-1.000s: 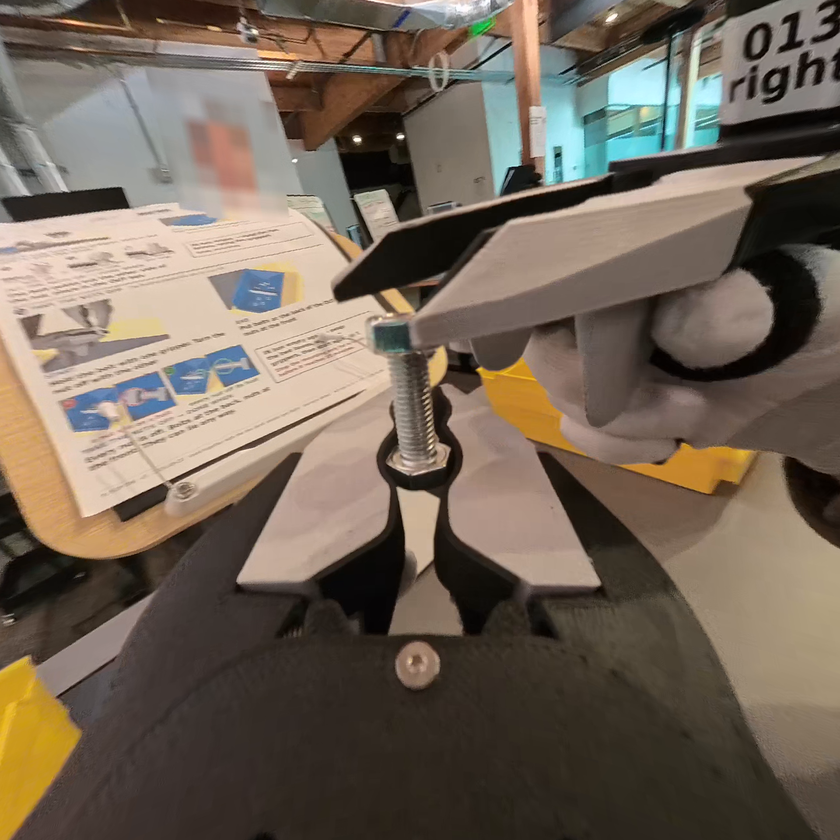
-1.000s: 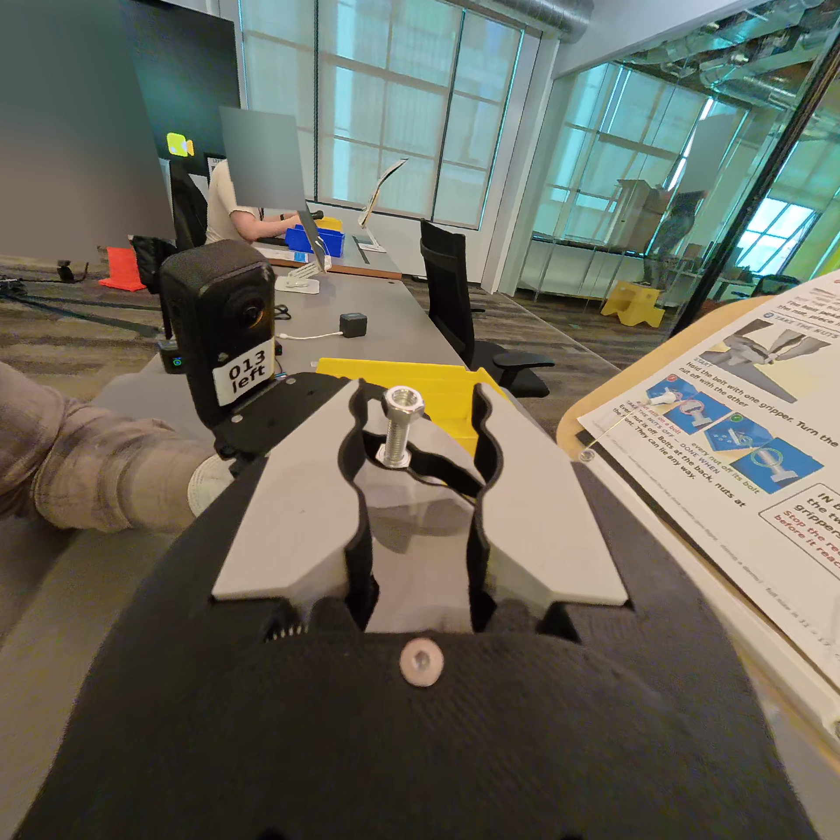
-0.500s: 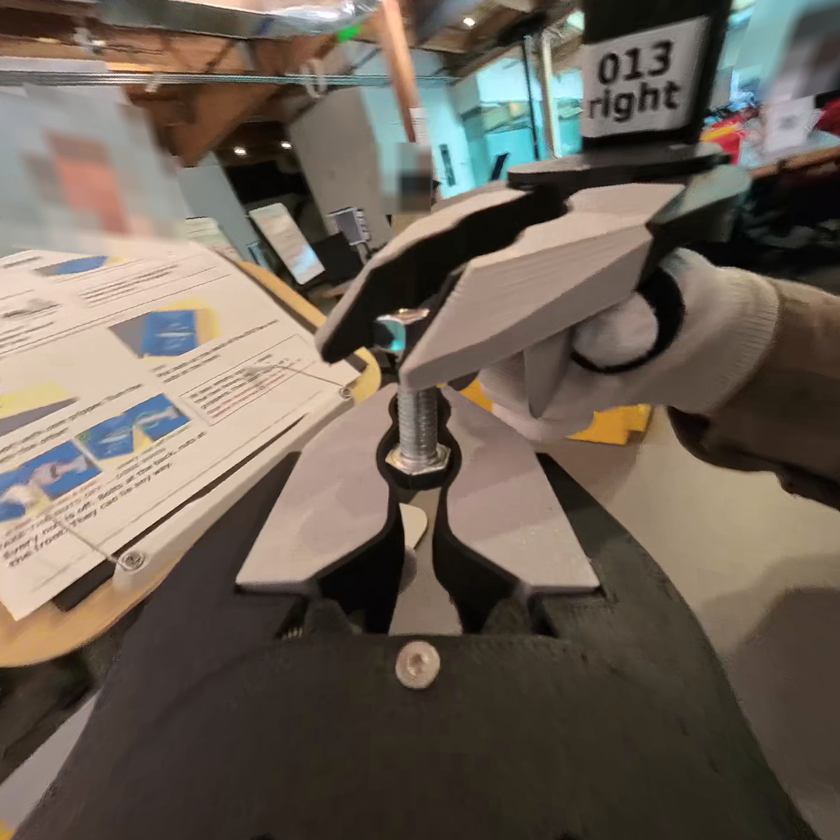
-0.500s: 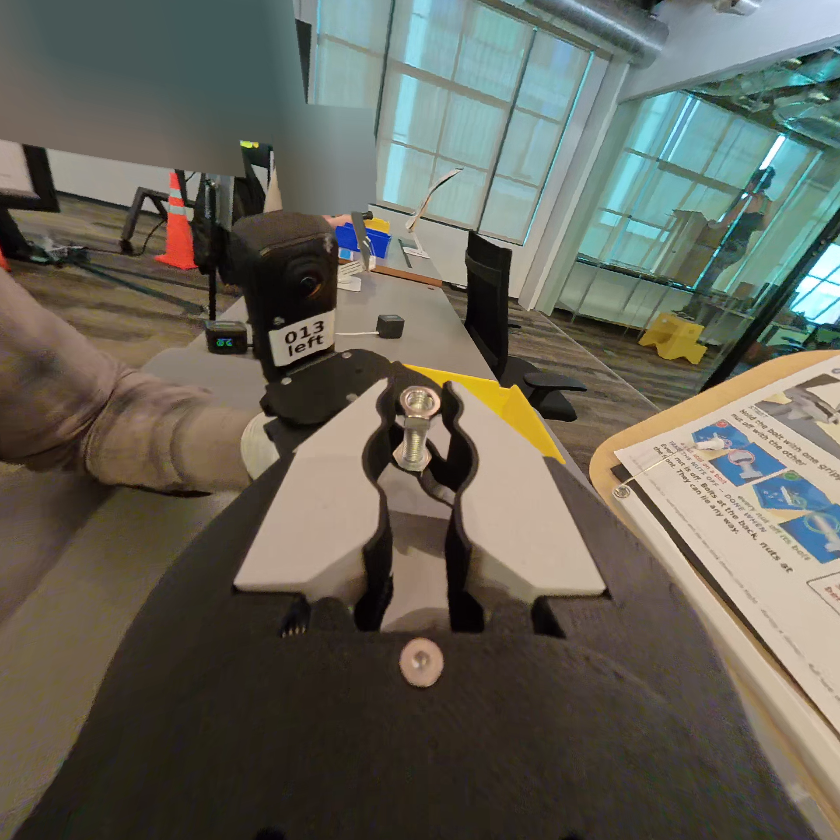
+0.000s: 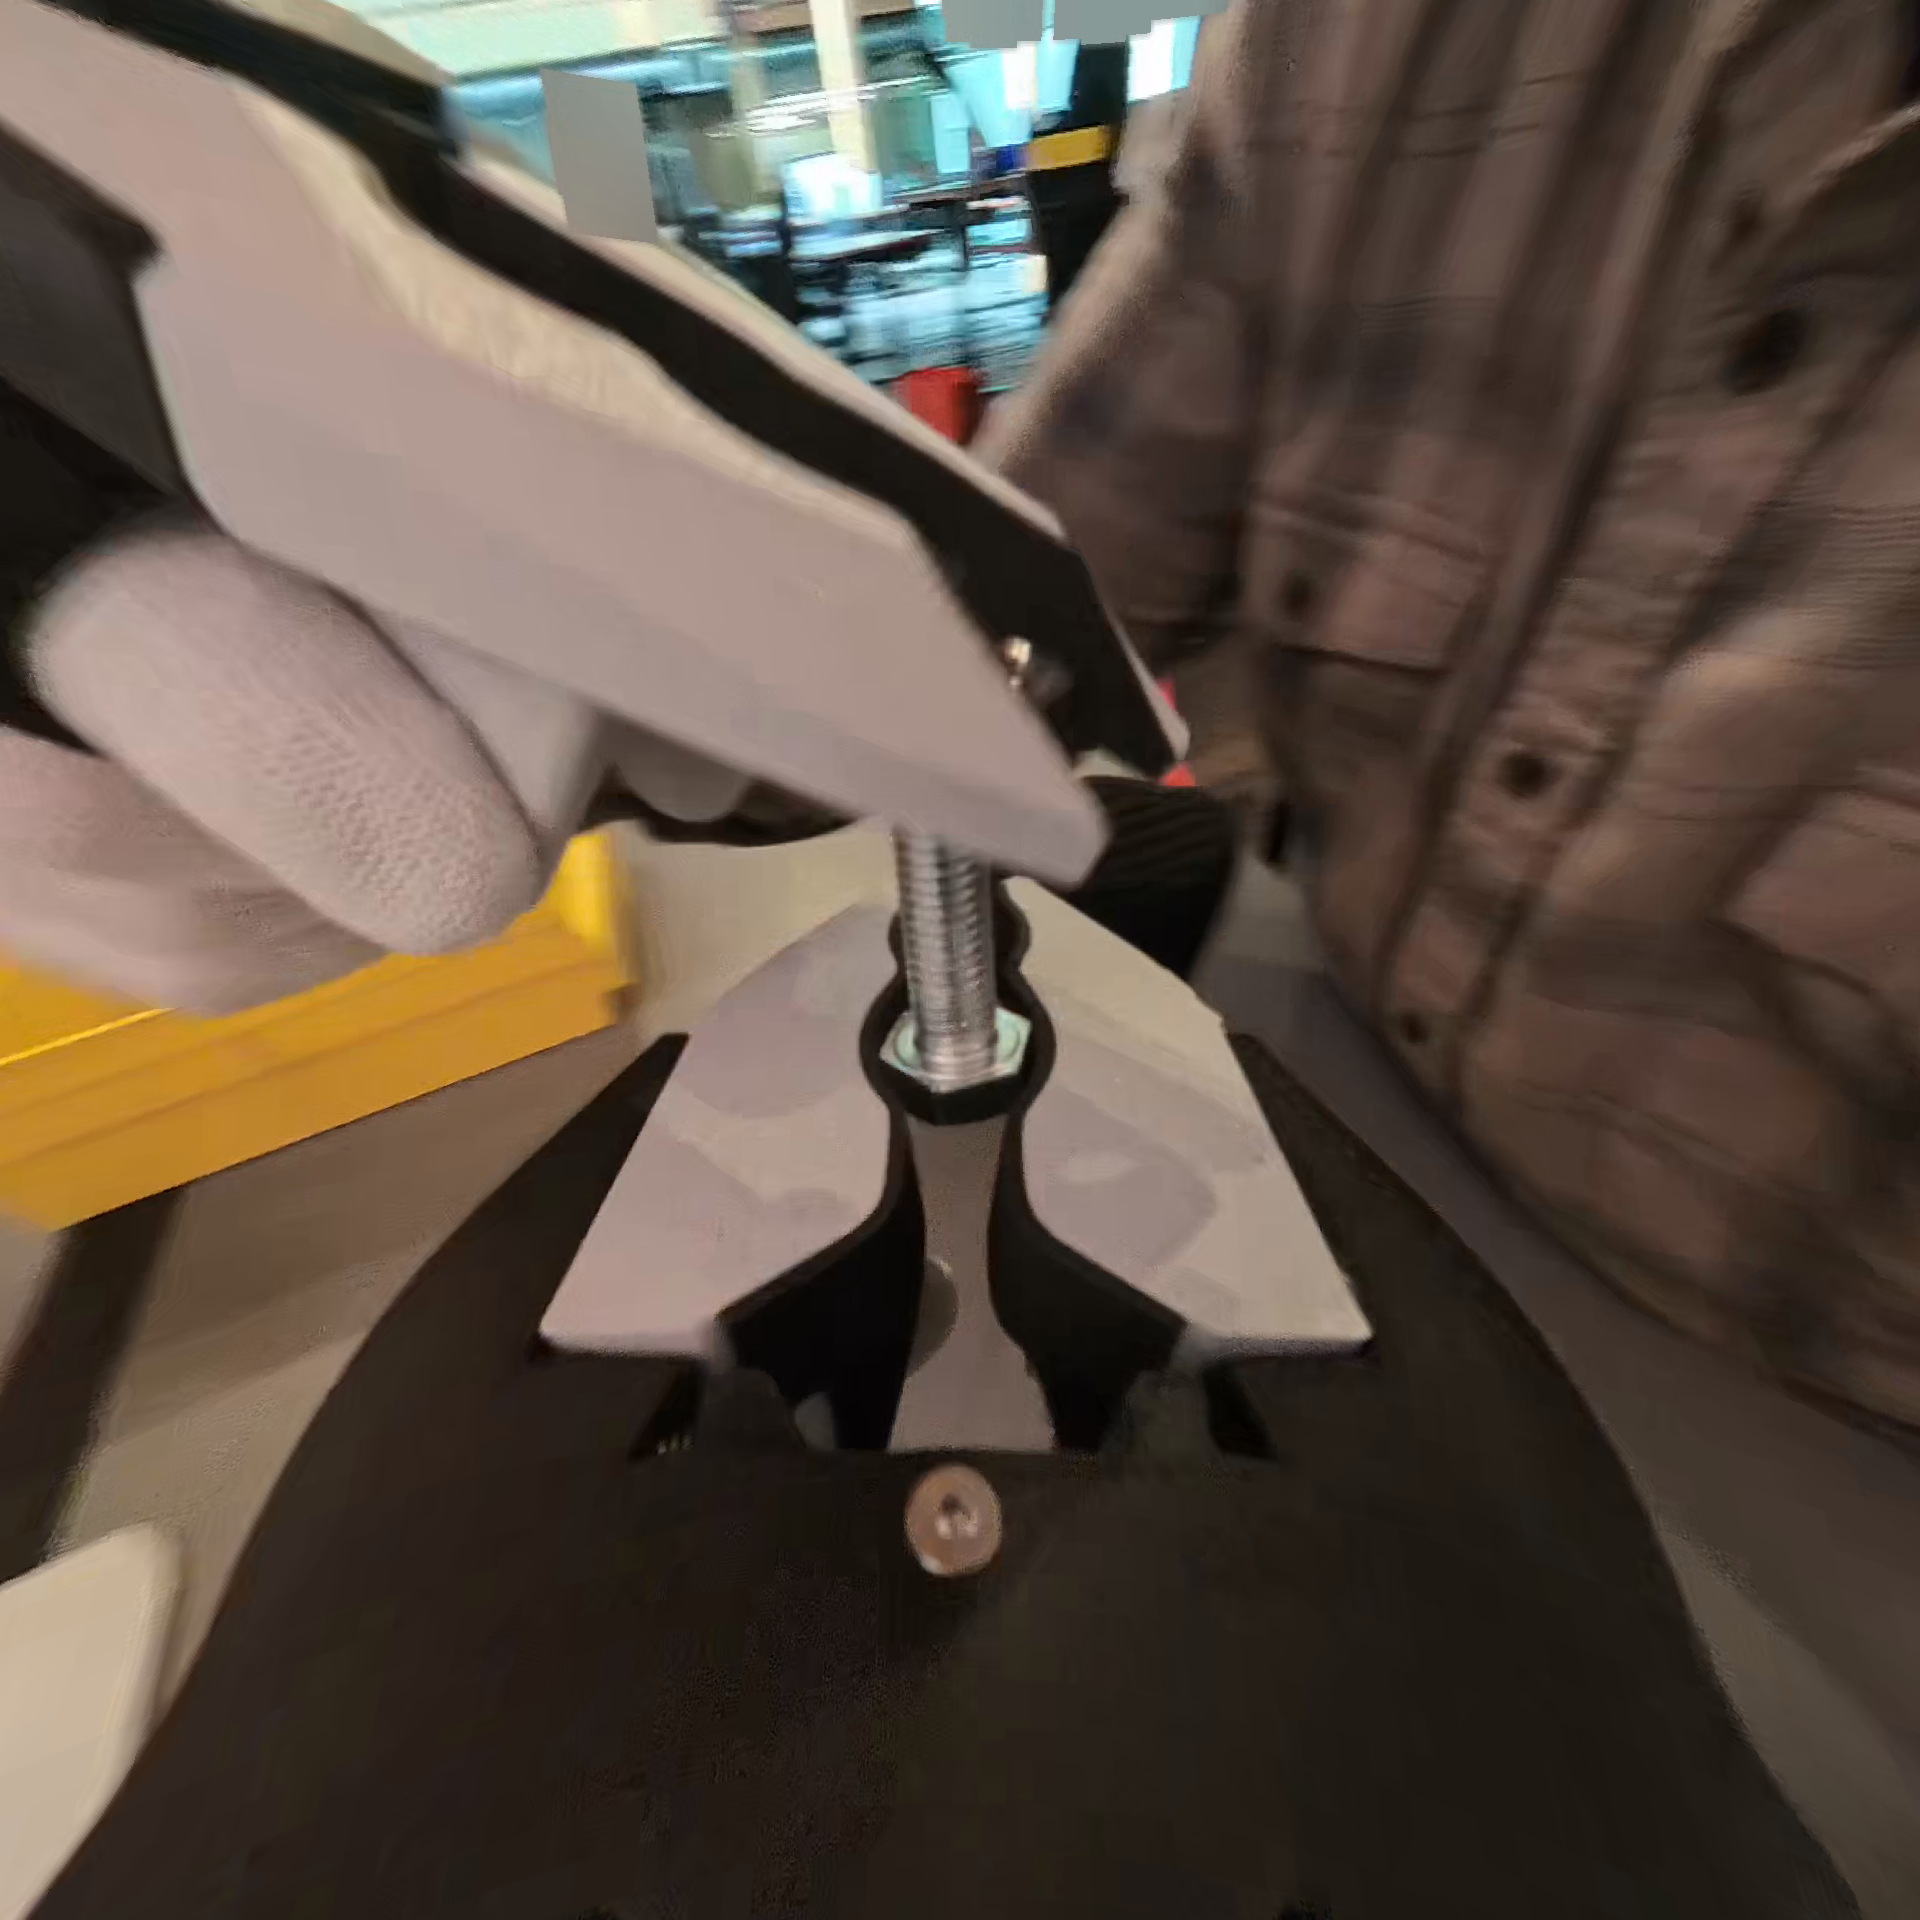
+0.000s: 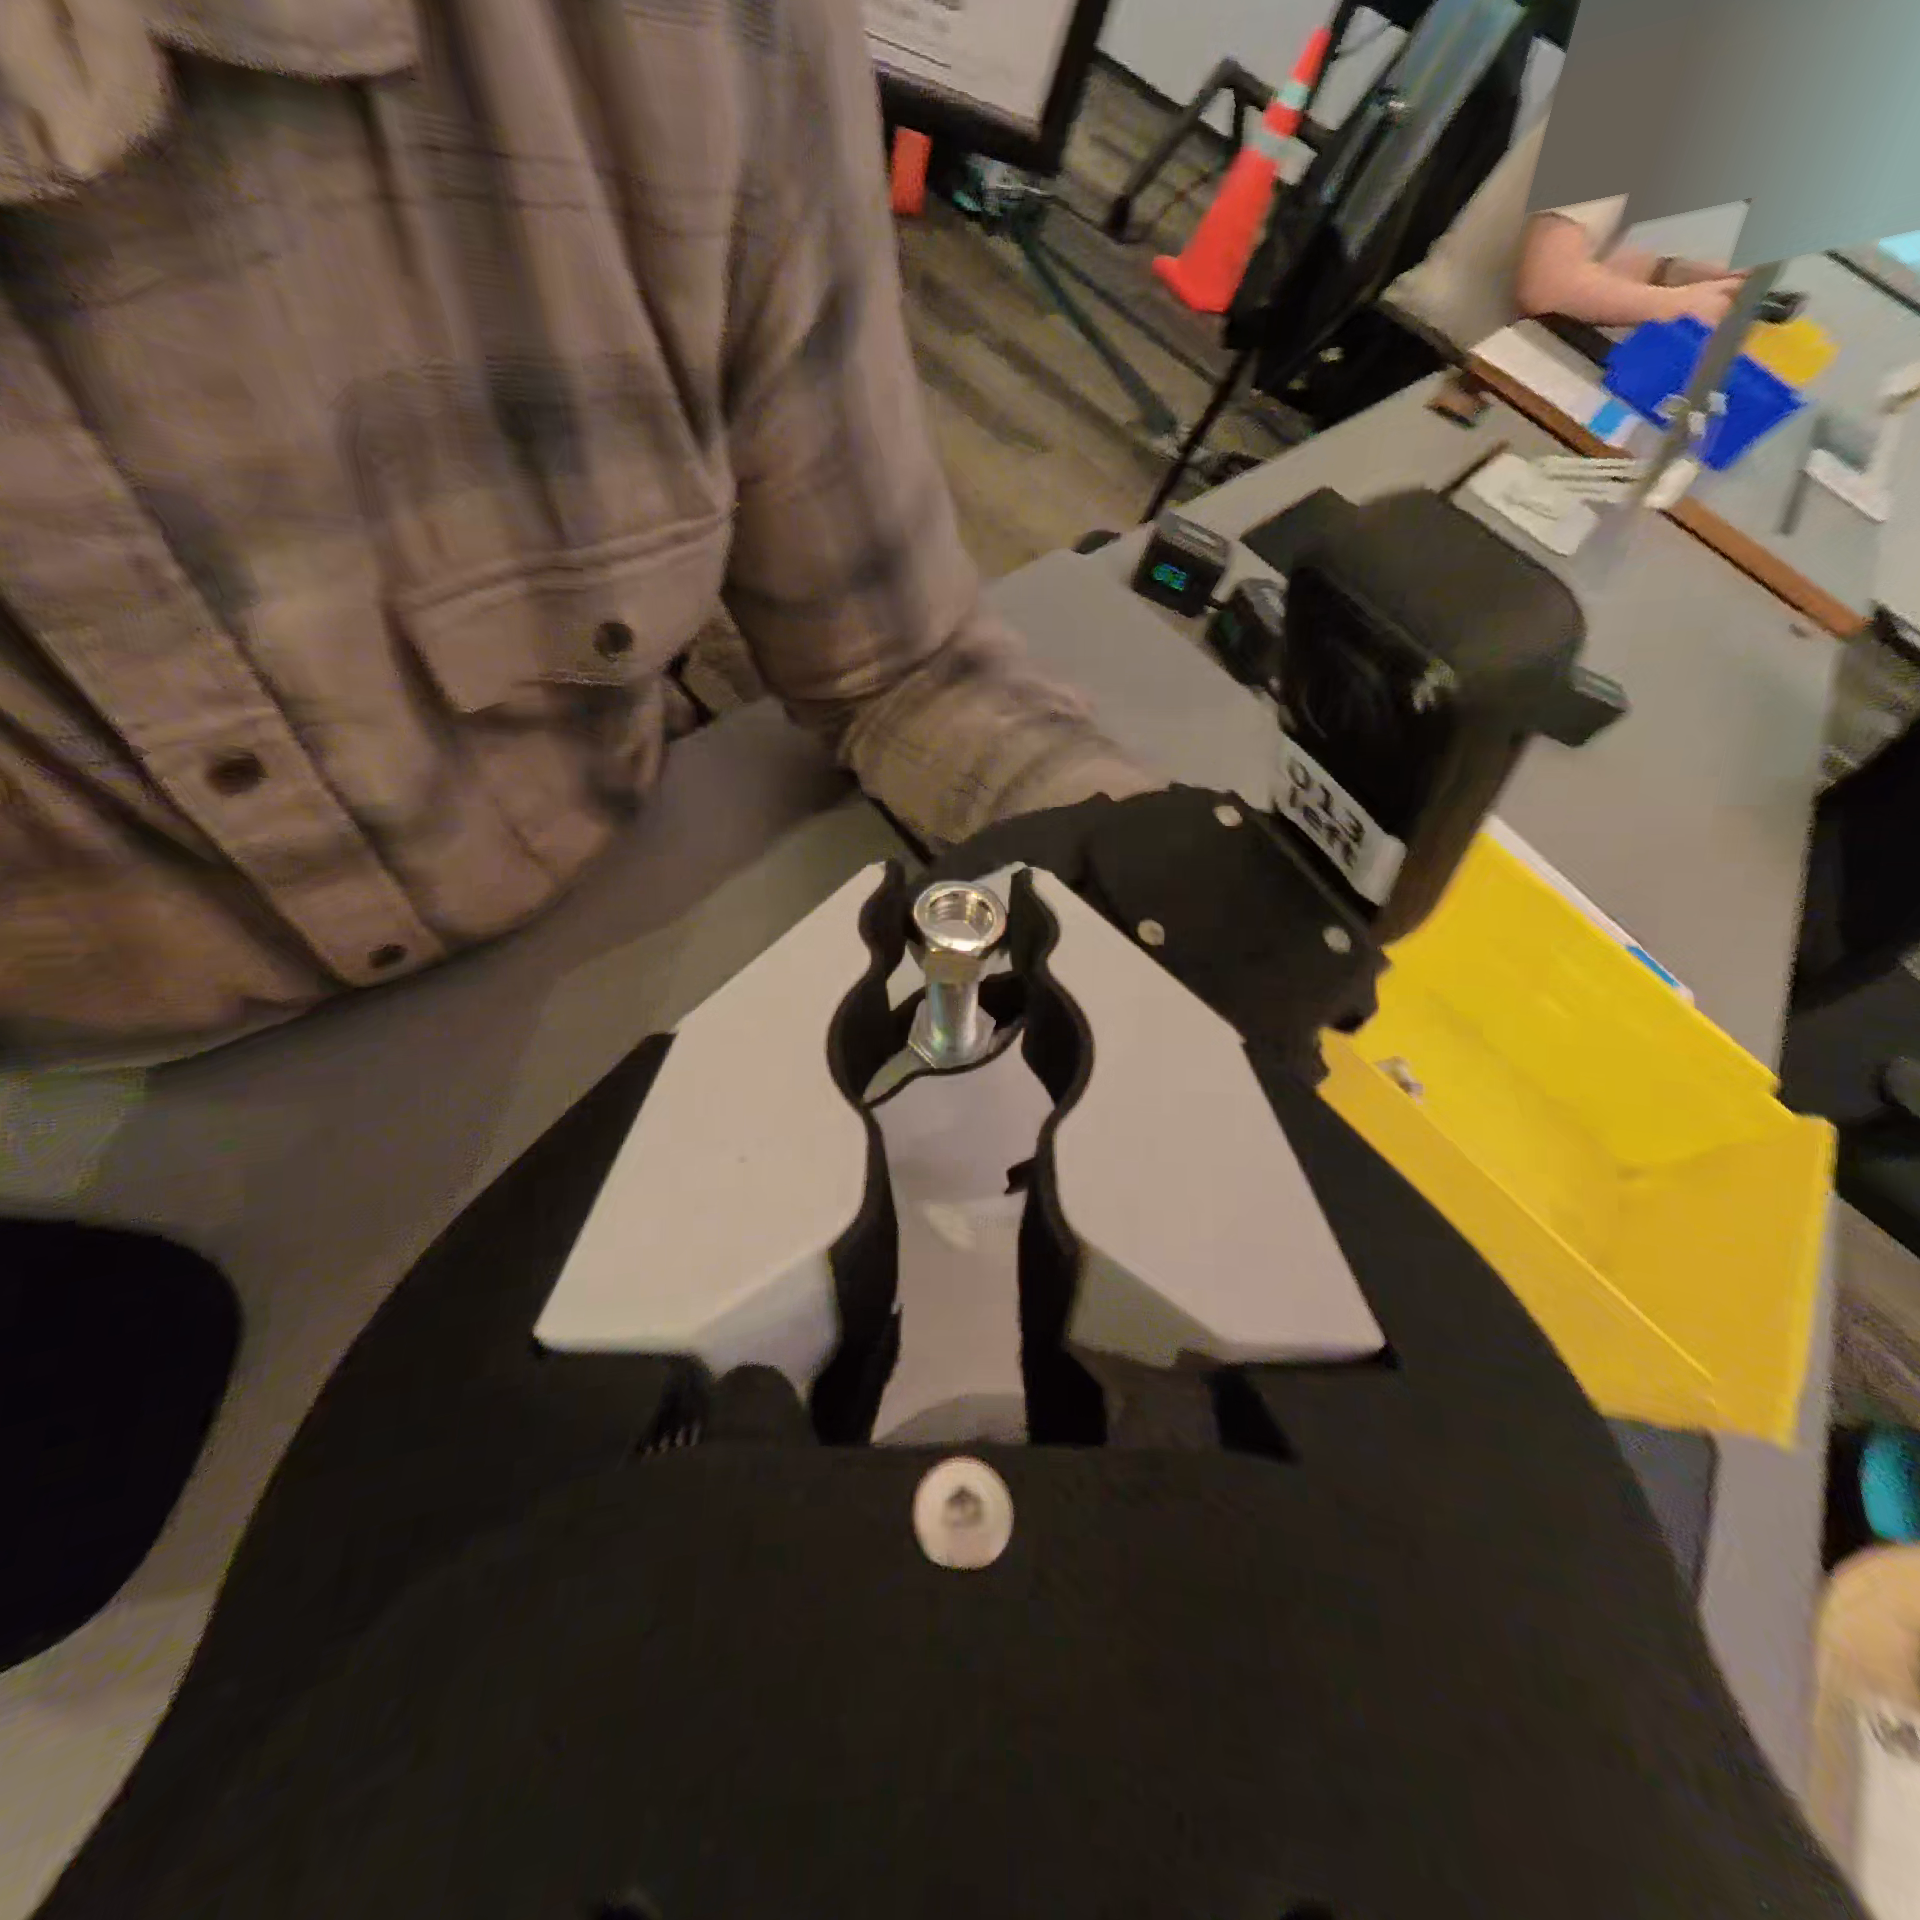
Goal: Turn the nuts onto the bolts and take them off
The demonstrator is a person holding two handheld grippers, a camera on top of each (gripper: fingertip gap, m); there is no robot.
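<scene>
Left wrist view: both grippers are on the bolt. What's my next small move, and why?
Probably hold the left gripper shut on the lower hex piece and twist the right gripper, shut on the upper hex piece, a part-turn about the bolt. Much bare thread shows between them, so the nut likely has far to travel; which piece is the nut, I cannot tell.

bolt (image 5: 943, 940): bright, shiny metal, ridged thread
nut (image 5: 956, 1051): same glossy silver metal, smooth flats
left gripper (image 5: 956, 1081): matt grey plastic fingers, black rough-grained plastic body
glove (image 5: 260, 769): white knitted cloth, lower left of the left wrist frame
shirt (image 6: 343, 499): soft woven plaid cloth, matt
bin (image 6: 1579, 1164): smooth yellow plastic, slight sheen
table (image 6: 1683, 727): flat grey, matt
</scene>
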